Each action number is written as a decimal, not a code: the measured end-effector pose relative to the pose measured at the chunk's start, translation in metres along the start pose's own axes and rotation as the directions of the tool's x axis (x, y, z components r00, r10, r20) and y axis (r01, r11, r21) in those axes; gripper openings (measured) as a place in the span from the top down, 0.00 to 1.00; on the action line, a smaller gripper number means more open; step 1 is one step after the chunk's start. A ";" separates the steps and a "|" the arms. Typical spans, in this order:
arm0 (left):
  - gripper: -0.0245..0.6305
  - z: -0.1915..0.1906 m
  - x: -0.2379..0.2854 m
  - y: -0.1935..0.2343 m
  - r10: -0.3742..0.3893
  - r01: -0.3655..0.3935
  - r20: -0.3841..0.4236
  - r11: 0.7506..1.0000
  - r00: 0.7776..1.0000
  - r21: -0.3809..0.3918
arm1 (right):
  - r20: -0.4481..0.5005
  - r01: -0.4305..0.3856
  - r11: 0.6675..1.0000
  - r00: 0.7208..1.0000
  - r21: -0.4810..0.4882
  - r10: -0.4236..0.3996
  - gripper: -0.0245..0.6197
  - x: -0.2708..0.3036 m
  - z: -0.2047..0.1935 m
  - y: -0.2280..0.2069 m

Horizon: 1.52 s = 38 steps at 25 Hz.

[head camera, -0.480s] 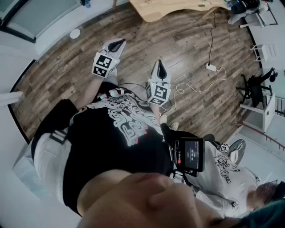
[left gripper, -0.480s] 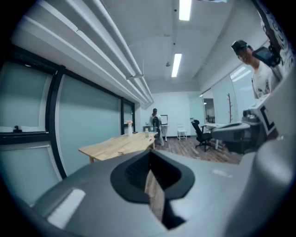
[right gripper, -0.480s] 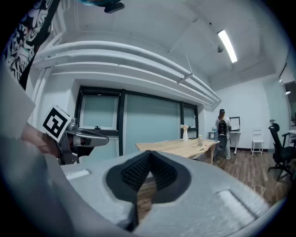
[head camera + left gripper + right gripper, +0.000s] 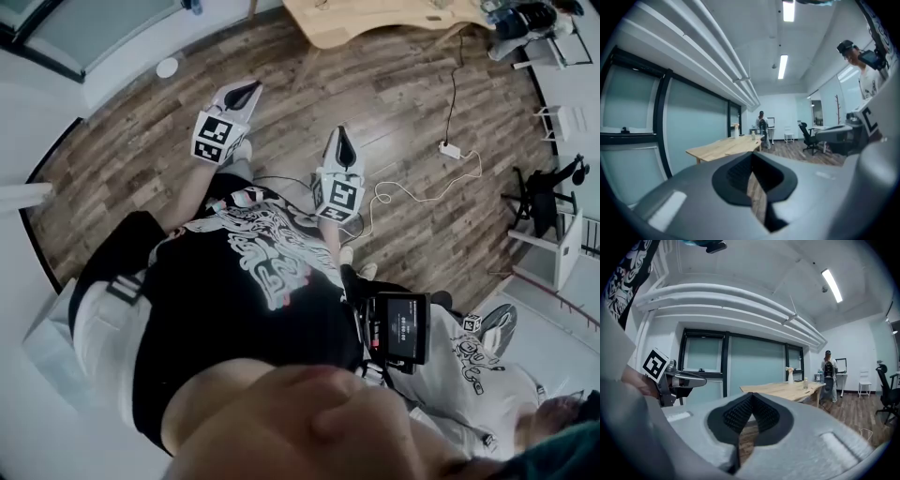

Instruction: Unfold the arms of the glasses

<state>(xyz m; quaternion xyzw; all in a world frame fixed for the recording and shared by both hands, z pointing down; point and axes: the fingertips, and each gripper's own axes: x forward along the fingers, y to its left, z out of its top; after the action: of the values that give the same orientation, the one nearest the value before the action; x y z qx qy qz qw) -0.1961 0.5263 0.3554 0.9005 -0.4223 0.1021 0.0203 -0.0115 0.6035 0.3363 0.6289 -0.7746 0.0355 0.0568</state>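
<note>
Open air over the wood floor (image 4: 403, 84) ahead of left gripper (image 4: 253, 88) and right gripper (image 4: 342, 133). Table (image 4: 375, 21) farther ahead, glass wall (image 4: 84, 28) left, office chair (image 4: 544, 192) right. Cable (image 4: 412, 194) and power strip (image 4: 451, 150) lie on the floor.

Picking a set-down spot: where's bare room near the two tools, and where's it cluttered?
Bare wood floor lies between the left tool and the wooden table, and left toward the white disc. The table's near end looks bare; bottles stand at its far end. Crowded: right of the right tool, white cable and power strip, then a black chair.
</note>
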 end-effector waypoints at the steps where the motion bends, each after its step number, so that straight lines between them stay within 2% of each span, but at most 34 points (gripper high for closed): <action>1: 0.98 -0.002 -0.002 -0.001 0.001 -0.001 -0.005 1.000 1.000 0.000 | 0.008 -0.011 1.000 1.000 0.007 0.011 0.96 0.000 0.001 0.000; 4: 0.98 -0.001 -0.005 -0.007 -0.003 0.003 -0.007 1.000 1.000 0.001 | 0.040 -0.044 0.998 0.998 0.040 0.042 0.96 0.000 0.006 0.001; 8: 0.98 -0.005 -0.002 0.001 0.003 -0.003 -0.008 1.000 1.000 0.011 | 0.024 -0.058 0.998 0.998 0.033 0.057 0.96 0.012 -0.002 0.006; 13: 0.98 -0.005 0.038 0.034 0.026 -0.026 0.011 1.000 1.000 -0.003 | 0.007 -0.052 0.999 0.999 0.014 0.052 0.96 0.056 -0.005 -0.014; 21: 0.98 -0.014 0.169 0.110 -0.037 0.038 -0.031 0.999 0.999 0.018 | -0.050 -0.032 0.999 0.998 0.008 0.032 0.96 0.196 -0.019 -0.054; 25: 0.98 -0.005 0.250 0.162 -0.082 0.083 -0.059 0.996 0.995 0.027 | -0.091 -0.027 0.999 0.995 0.027 0.030 0.96 0.286 -0.017 -0.072; 28: 0.98 0.004 0.302 0.207 -0.115 0.120 -0.074 0.991 0.991 0.063 | -0.117 0.003 0.998 0.993 0.058 0.004 0.96 0.353 -0.015 -0.088; 32: 0.98 0.010 0.367 0.264 -0.155 0.163 -0.100 0.984 0.983 0.072 | -0.140 0.043 0.997 0.990 0.071 -0.033 0.96 0.434 -0.008 -0.108; 35: 0.98 0.007 0.408 0.292 -0.195 0.205 -0.123 0.975 0.973 0.080 | -0.160 0.078 0.994 0.985 0.072 -0.065 0.96 0.476 -0.010 -0.121; 38: 0.98 0.000 0.434 0.305 -0.219 0.233 -0.149 0.969 0.964 0.084 | -0.192 0.098 0.992 0.978 0.077 -0.082 0.96 0.495 -0.016 -0.126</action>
<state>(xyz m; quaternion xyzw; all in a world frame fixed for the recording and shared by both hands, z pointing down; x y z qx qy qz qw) -0.1597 0.0021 0.4277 0.9333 -0.3088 0.1825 0.0157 0.0122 0.0998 0.4158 0.6589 -0.7343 0.1256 0.1046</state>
